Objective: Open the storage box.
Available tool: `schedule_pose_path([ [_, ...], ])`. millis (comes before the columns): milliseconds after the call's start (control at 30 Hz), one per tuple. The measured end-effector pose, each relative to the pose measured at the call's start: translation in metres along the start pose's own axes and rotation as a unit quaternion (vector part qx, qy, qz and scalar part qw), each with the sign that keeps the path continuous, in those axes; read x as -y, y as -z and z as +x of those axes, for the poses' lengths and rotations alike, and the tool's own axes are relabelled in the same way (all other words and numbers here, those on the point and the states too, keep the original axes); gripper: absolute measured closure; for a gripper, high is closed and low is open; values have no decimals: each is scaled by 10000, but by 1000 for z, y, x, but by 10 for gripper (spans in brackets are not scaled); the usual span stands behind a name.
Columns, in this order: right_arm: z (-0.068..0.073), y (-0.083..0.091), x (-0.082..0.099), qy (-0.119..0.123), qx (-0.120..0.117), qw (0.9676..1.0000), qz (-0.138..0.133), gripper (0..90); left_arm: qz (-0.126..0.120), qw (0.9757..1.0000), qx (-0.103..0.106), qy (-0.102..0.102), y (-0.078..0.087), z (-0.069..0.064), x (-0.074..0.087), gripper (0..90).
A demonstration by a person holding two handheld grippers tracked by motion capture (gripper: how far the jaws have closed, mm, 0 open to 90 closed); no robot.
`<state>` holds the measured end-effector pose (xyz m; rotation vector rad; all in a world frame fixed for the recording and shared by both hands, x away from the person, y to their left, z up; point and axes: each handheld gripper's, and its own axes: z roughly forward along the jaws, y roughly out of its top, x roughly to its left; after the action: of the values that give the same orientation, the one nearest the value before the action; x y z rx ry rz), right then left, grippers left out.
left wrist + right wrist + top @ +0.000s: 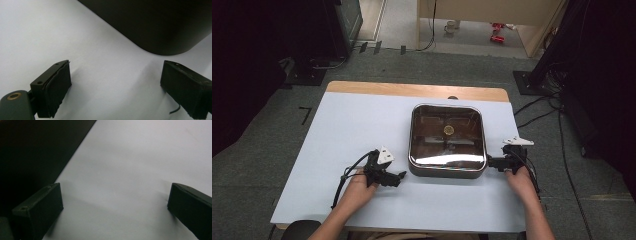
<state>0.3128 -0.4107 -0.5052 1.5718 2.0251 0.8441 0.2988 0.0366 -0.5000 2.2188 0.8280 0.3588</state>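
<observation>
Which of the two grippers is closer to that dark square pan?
Right. The right gripper sits almost against the pan's right side, jaws open. The left gripper lies slightly off its near-left corner, jaws open, a small gap between.

- A table (362, 89) with a wooden far edge, its top covered by a pale blue-white sheet (347, 130).
- On the sheet — right of centre — sits a dark square tray (447, 172) with rounded corners and a glossy brown inside.

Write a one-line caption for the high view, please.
Two open hand-held grippers, left and right, flank a dark square pot with a glass lid on a pale table.
</observation>
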Motion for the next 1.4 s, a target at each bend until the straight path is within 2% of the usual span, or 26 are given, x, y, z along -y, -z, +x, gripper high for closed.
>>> schedule_pose_path([
  [767,0,0,0,-3,-2,10000,2,0,27,10000,-14,25,0,0,-1,91],
  [1033,0,0,0,-1,-1,10000,0,0,420,9991,-25,15,-1,-1,-11,95],
  [1100,0,0,0,0,0,10000,0,0,436,9990,-17,32,-1,-1,-11,95],
  [1267,0,0,0,-1,-1,10000,1,0,601,9981,131,-62,-1,3,-15,96],
  [1333,0,0,0,-2,-2,10000,1,0,592,9982,112,-38,1,5,-15,129],
  [1400,0,0,0,-2,-1,10000,2,0,639,9977,238,30,2,9,-17,149],
])
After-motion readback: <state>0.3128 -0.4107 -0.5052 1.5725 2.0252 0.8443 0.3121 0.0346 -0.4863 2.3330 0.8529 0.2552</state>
